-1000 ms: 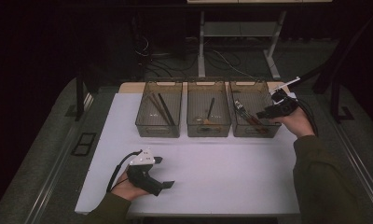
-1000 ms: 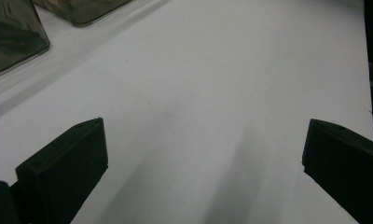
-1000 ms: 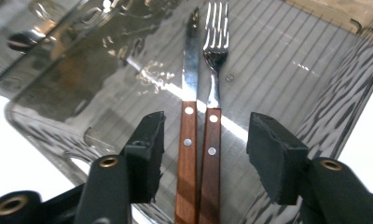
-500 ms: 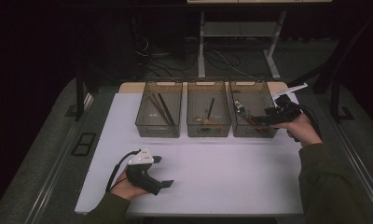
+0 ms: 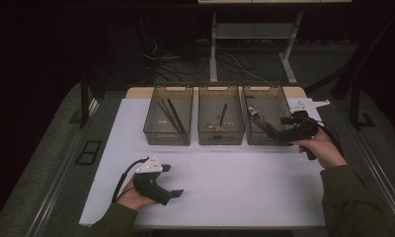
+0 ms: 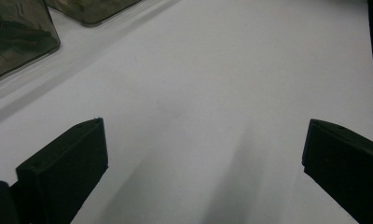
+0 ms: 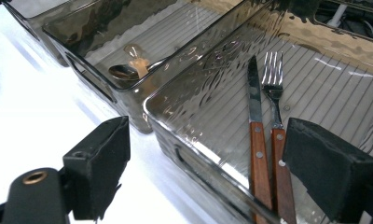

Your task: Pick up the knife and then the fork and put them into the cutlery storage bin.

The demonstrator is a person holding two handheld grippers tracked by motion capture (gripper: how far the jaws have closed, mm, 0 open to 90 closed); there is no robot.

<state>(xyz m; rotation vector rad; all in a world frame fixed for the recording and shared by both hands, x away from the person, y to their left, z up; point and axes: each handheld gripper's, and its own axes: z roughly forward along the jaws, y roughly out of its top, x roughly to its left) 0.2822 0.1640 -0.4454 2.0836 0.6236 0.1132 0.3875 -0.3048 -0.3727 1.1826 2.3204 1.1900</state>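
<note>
Three smoky see-through bins stand in a row at the back of the white table (image 5: 225, 173). In the right bin (image 5: 265, 88) lie a wooden-handled knife (image 7: 255, 140) and fork (image 7: 276, 140), side by side. My right gripper (image 5: 283, 130) hovers at that bin's front right corner, open, its jaws either side of the handles without touching them (image 7: 208, 154). The middle bin (image 5: 220, 138) holds a spoon (image 7: 125, 70). Dark sticks (image 5: 170, 116) lie in the left bin (image 5: 167, 139). My left gripper (image 5: 172, 180) rests low at the front left, open over bare table (image 6: 205, 149).
The table's front edge is close to the left hand. A cable (image 5: 124, 175) trails from the left gripper. Dark floor, a desk frame (image 5: 214, 44) and cables lie beyond the bins. A broad stretch of white tabletop separates the two hands.
My right gripper has drawn back from over the right bin toward its front edge and dropped a little. The left gripper has stayed put.
</note>
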